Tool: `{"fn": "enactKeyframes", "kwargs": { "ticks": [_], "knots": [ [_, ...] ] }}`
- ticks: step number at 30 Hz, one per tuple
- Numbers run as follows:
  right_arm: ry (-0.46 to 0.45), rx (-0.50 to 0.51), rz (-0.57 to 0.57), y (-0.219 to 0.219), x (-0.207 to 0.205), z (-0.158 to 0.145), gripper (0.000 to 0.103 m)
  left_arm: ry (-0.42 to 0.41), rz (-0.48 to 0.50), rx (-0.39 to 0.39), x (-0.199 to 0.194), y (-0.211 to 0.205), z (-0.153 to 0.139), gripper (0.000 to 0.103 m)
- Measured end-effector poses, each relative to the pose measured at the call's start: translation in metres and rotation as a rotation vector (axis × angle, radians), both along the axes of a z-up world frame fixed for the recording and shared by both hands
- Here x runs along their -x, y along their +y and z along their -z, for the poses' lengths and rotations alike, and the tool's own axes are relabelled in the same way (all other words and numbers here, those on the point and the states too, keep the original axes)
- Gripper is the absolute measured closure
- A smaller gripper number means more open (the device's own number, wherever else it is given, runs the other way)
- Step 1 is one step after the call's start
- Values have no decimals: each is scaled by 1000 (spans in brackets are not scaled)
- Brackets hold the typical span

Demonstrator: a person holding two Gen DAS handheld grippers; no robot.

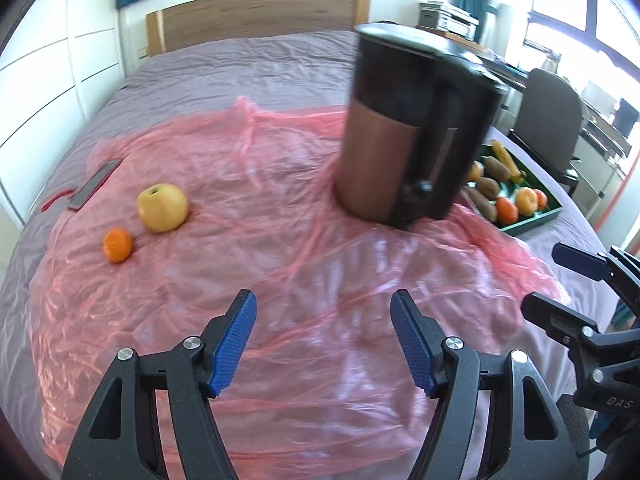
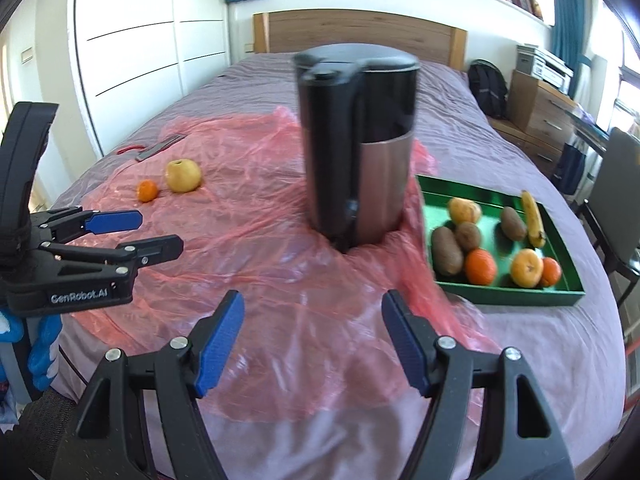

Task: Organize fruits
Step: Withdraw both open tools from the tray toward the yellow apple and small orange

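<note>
**A:** What's on the bed?

**B:** A crinkled, translucent pink plastic sheet (image 2: 280, 272) spread over a wrinkled mauve bedcover (image 2: 520, 340). On its far left lie a round, smooth yellow apple (image 1: 163, 208) and, just beside it on the near left, a small dimpled mandarin (image 1: 117, 245), apart from each other. A tall cylinder, a kettle (image 2: 358, 140) with a glossy black top and handle and a brushed copper-coloured lower body, stands upright mid-sheet.

**A:** And the rest of the fruit?

**B:** In a shallow rectangular green tray (image 2: 516, 294) right of the kettle, on the bedcover with the sheet's edge bunched against it. It holds oval brown fuzzy kiwis, a spotted banana along the far right wall, orange citrus at the near side, and a yellowish round fruit at the far left.

**A:** The claws?

**B:** The left gripper (image 1: 323, 340) has its ribbed blue pads spread wide with nothing between, only plastic below. The right gripper (image 2: 312, 340) likewise stands apart and empty, over the sheet's near edge.

**A:** Anything else?

**B:** A flat dark slab with a red strap at the sheet's far left corner; I cannot tell what.
</note>
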State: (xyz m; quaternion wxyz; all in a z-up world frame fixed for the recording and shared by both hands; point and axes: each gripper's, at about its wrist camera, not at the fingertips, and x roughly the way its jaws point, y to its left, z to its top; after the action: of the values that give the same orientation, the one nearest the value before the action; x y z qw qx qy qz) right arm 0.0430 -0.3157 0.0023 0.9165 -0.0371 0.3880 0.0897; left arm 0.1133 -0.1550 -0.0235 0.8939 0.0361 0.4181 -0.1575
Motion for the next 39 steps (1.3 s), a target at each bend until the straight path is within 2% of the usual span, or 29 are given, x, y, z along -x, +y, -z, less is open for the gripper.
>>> {"fn": "enactKeyframes", "kwargs": {
  "ticks": [9, 19, 32, 39],
  "knots": [
    [39, 10, -121, 62, -30, 20, 0, 14, -162, -6, -23, 82, 21, 39],
    [51, 6, -198, 108, -73, 30, 0, 13, -332, 4, -51, 162, 43, 39],
    [-8, -35, -286, 182, -162, 39, 0, 3, -421, 33, -108, 210, 73, 39],
    [-26, -59, -328, 221, -213, 58, 0, -11, -404, 26, -143, 213, 92, 39]
  ]
}}
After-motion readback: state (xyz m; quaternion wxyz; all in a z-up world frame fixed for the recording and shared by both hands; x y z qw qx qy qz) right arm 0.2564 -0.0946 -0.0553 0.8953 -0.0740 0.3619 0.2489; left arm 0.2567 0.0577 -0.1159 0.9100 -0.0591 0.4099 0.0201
